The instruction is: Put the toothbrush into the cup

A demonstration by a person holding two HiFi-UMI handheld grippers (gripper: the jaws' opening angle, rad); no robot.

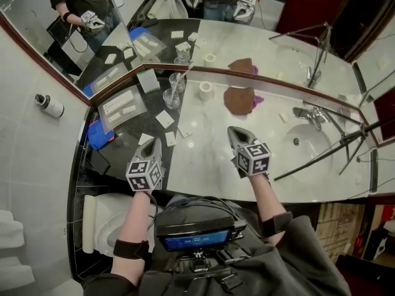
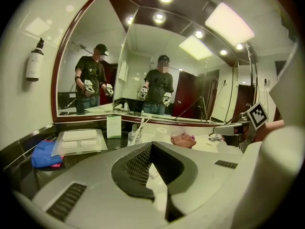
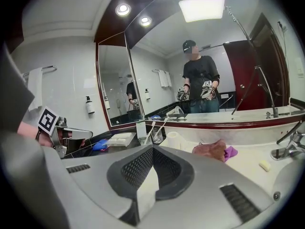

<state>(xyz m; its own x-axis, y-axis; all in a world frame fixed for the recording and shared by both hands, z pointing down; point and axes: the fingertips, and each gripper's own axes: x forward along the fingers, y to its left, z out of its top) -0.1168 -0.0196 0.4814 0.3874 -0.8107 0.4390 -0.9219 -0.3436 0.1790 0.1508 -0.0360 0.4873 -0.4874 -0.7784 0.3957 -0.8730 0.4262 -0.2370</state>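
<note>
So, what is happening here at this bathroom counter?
A person stands at the marble counter and holds a pair of tongs in each hand. The left tongs and the right tongs are both shut and empty, and they hover over the near part of the counter. By the mirror, a toothbrush already leans inside a glass cup. Nothing is gripped at this moment.

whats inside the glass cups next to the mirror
A white toothbrush leans out of one glass cup, and another seems to stand in the second cup. Their lower ends and any water cannot be made out through the glass.
</note>
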